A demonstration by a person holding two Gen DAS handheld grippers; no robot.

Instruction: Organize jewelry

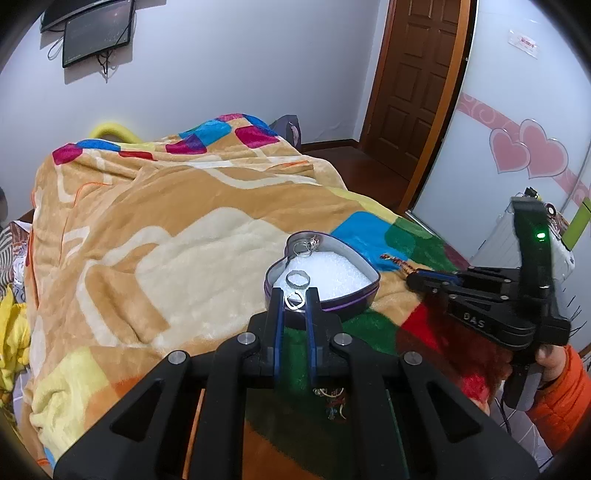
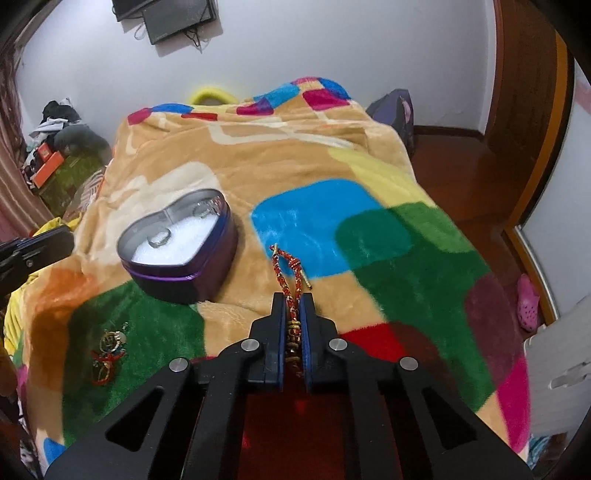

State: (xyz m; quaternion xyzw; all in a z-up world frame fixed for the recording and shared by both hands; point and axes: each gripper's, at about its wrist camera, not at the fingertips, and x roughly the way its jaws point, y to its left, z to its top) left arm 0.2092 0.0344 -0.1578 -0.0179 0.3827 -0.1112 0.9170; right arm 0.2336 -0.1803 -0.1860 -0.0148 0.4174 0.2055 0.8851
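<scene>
A purple heart-shaped tin (image 1: 345, 306) (image 2: 207, 275) lined with white foam sits on the blanket. A silver ring (image 1: 297, 279) (image 2: 159, 237) lies on the foam, and more silver jewelry (image 1: 306, 246) (image 2: 205, 211) lies at the tin's far lobe. My left gripper (image 1: 294, 298) is shut on a small silver ring (image 1: 294, 299), held over the tin's near rim. My right gripper (image 2: 294, 300) is shut on a red braided bracelet (image 2: 286, 271) that trails forward onto the blanket right of the tin. The right gripper (image 1: 413, 279) also shows in the left wrist view.
A colourful plush blanket (image 2: 332, 155) covers the bed. A small pile of red and gold jewelry (image 2: 109, 349) (image 1: 334, 400) lies on the green patch near the front edge. A wooden door (image 1: 413, 81), wall monitors (image 1: 96, 33) and clutter (image 2: 51, 155) surround the bed.
</scene>
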